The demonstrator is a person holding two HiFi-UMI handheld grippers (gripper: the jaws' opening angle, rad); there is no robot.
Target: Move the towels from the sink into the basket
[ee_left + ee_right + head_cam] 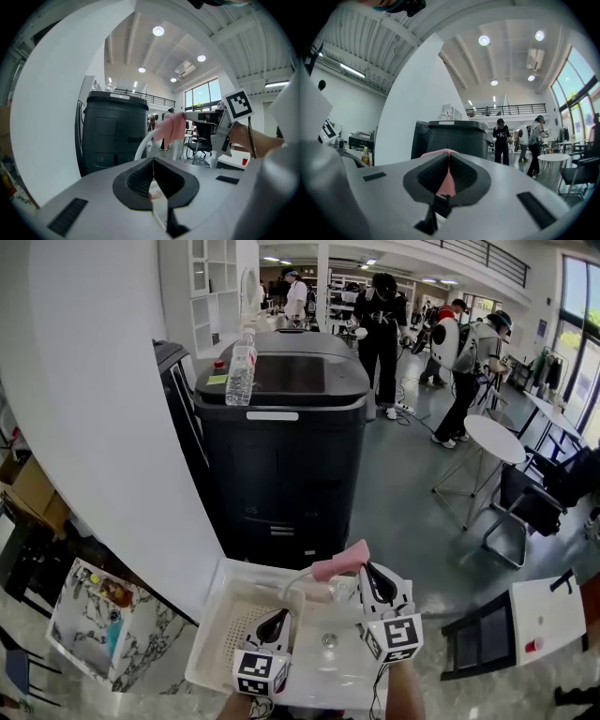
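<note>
A pink towel (pixel 339 562) hangs above the white sink (pixel 323 669), pinched in my right gripper (pixel 363 570), which is shut on it. Seen from the right gripper view, the towel (pixel 446 180) fills the seam between the closed jaws (pixel 449 161). The left gripper view shows the same towel (pixel 171 127) dangling from the right gripper (pixel 188 115) beyond the curved white faucet (pixel 142 146). My left gripper (pixel 277 617) is shut low over the sink, beside the white perforated basket (pixel 211 645); I cannot tell whether anything sits between its closed jaws (pixel 153 165).
A large black machine (pixel 281 437) with a water bottle (pixel 241 367) on top stands right behind the sink. A broad white pillar (pixel 103 409) rises at left. Several people, a round table (pixel 494 439) and black chairs (pixel 530 507) occupy the floor at right.
</note>
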